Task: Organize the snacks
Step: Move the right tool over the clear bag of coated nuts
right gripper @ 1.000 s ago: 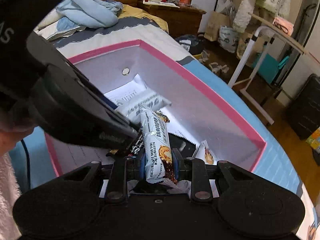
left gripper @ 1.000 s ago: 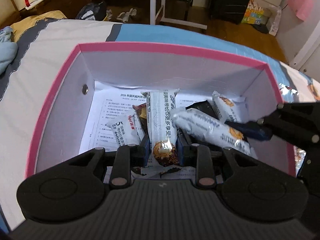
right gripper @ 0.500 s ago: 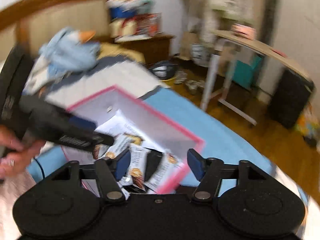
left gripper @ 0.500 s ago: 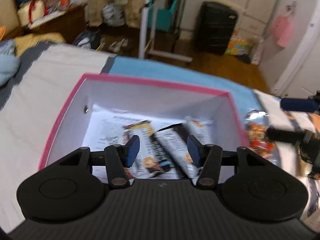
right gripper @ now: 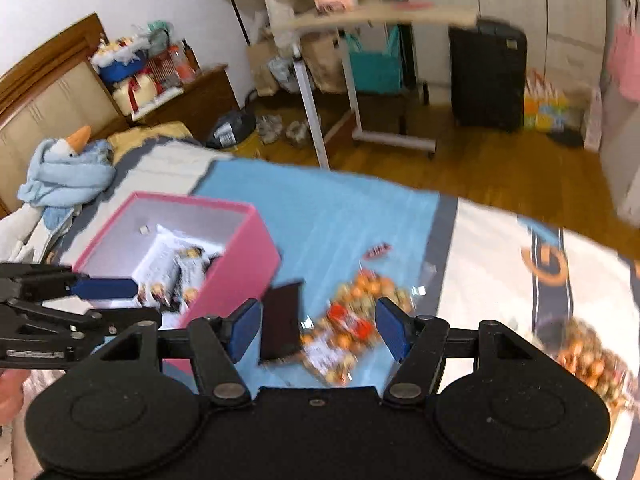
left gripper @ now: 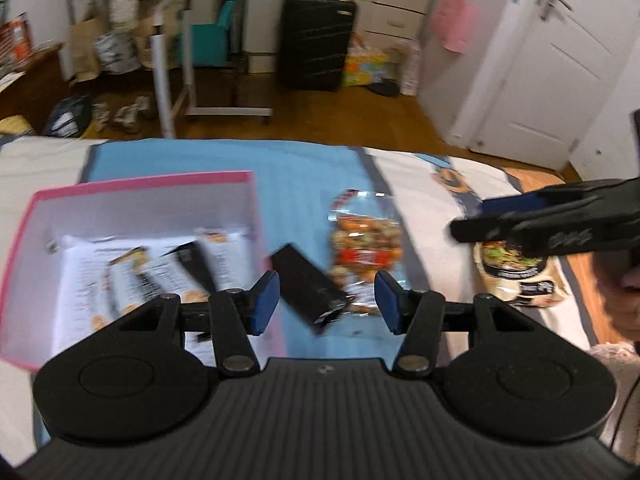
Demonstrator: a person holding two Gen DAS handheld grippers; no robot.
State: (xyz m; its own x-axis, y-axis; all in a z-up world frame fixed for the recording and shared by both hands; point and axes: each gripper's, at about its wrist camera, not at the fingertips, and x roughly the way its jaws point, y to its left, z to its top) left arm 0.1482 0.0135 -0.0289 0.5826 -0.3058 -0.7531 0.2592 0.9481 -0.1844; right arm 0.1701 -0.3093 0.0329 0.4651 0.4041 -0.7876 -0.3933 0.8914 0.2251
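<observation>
Both tongs stand spread with nothing pinched between their blue pads. Farthest left on the bed (left gripper: 312, 168) sits the pink box (left gripper: 136, 186), its white inside lined with a printed sheet and holding several pale snack bars (left gripper: 128, 280) lying flat. Left tongs (left gripper: 326, 302) hang just right of that box's near corner, jaws apart, over the blue stripe of the bedcover. Below their gap a dark flat packet (left gripper: 306, 294) lies tilted on the cover, just beside the box wall. Next to it, touching or slightly overlapping, rests a clear bag of orange and red snacks (left gripper: 366, 248). Further right, the right tongs (right gripper: 316, 328) show in the left wrist view from the side, jaws likewise parted, above a pale round-printed packet (left gripper: 516, 276) on the cream part of the cover. A person's hand (left gripper: 624, 300) grips them at the edge.
</observation>
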